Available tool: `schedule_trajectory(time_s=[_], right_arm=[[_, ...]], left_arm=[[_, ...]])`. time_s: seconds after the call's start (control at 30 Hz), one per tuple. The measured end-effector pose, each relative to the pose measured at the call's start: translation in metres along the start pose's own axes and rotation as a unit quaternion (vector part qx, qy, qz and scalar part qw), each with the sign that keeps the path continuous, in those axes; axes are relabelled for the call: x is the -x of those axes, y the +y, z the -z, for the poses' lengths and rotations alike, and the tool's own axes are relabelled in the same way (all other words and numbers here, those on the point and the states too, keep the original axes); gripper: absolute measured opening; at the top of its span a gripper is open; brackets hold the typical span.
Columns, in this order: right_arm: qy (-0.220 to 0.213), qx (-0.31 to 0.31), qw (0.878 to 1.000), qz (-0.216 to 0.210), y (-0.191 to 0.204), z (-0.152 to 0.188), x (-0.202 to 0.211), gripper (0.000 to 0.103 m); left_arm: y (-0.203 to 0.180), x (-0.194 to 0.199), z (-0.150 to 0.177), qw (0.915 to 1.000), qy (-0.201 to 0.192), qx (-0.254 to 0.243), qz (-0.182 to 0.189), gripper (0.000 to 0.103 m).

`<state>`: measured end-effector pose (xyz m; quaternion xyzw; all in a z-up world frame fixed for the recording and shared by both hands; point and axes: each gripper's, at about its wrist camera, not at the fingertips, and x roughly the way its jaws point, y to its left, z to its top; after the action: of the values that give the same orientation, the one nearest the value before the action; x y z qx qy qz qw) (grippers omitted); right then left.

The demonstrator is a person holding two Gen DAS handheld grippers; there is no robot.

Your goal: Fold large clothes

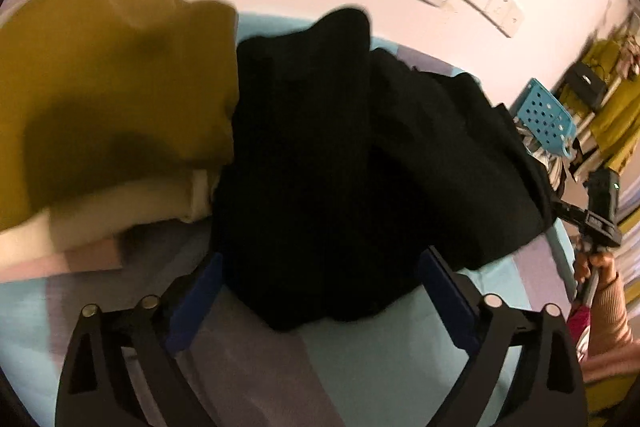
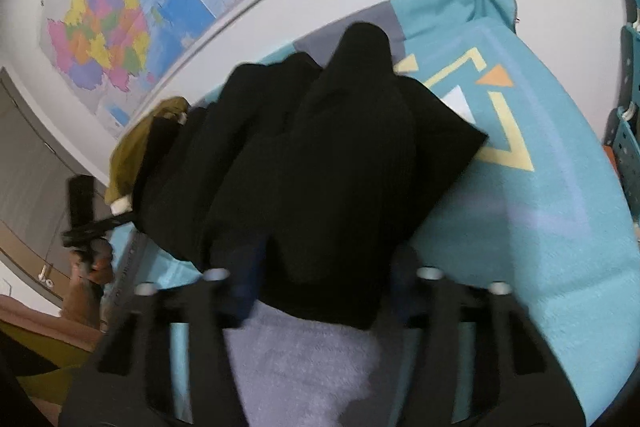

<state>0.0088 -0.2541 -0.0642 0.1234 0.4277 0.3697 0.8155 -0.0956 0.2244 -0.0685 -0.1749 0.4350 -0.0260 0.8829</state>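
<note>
A large black garment [image 1: 340, 155] lies bunched on a teal patterned mat [image 1: 380, 367]. My left gripper [image 1: 320, 291] is open, its blue pads on either side of the garment's near edge. In the right wrist view the black garment [image 2: 320, 167] fills the middle. My right gripper [image 2: 324, 291] is open, its blue pads [image 2: 248, 279] beside the garment's near hem. The frames are blurred, so contact is unclear. The right gripper also shows in the left wrist view [image 1: 600, 203], held in a hand.
A stack of folded clothes, mustard [image 1: 112, 79] on top of cream ones, lies left of the black garment. A blue perforated basket [image 1: 544, 115] stands at the right. A wall with maps [image 2: 120, 11] and sockets is behind.
</note>
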Motion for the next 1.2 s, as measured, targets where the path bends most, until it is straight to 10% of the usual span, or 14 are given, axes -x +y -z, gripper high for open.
schedule_trajectory(time_s=[0.13, 0.33, 0.43, 0.57, 0.63, 0.67, 0.97, 1.0, 1.13, 1.2], right_arm=[[-0.047, -0.004, 0.999, 0.002, 0.0, -0.018, 0.034, 0.007], [-0.124, 0.028, 0.992, 0.023, 0.012, -0.04, 0.093, 0.006], [-0.07, -0.028, 0.996, 0.056, -0.03, -0.027, 0.065, 0.007], [-0.017, -0.062, 0.994, 0.084, -0.055, -0.008, 0.032, 0.019], [-0.037, -0.059, 0.99, 0.119, -0.049, -0.014, 0.043, 0.064], [-0.06, -0.05, 0.988, 0.136, -0.042, -0.018, 0.053, 0.067], [-0.034, 0.094, 0.982, 0.159, 0.014, -0.048, 0.011, 0.072], [-0.025, 0.085, 0.983, 0.16, 0.006, -0.055, -0.002, 0.07], [-0.017, 0.078, 0.986, 0.146, -0.008, -0.063, -0.015, 0.002], [-0.042, 0.066, 0.985, 0.152, -0.014, -0.074, -0.003, 0.001]], left_arm=[[0.002, -0.005, -0.012, 0.999, -0.003, 0.035, 0.028, 0.032], [0.006, 0.024, -0.012, 0.993, -0.002, 0.071, 0.095, 0.013], [0.006, 0.006, -0.002, 0.9895, 0.044, 0.081, 0.111, 0.013], [0.008, -0.009, 0.002, 0.9922, 0.054, 0.083, 0.076, 0.038], [0.002, 0.0, -0.002, 0.9957, 0.038, 0.065, 0.054, 0.053], [-0.002, 0.005, -0.005, 0.9971, 0.029, 0.056, 0.042, 0.063], [-0.042, 0.002, -0.035, 0.9997, 0.002, -0.022, 0.009, 0.072], [-0.043, -0.005, -0.038, 0.9997, 0.007, -0.023, 0.008, 0.069], [-0.041, -0.033, -0.049, 0.9994, 0.028, -0.013, -0.014, 0.048], [-0.034, -0.036, -0.053, 0.9994, 0.031, -0.004, -0.013, 0.042]])
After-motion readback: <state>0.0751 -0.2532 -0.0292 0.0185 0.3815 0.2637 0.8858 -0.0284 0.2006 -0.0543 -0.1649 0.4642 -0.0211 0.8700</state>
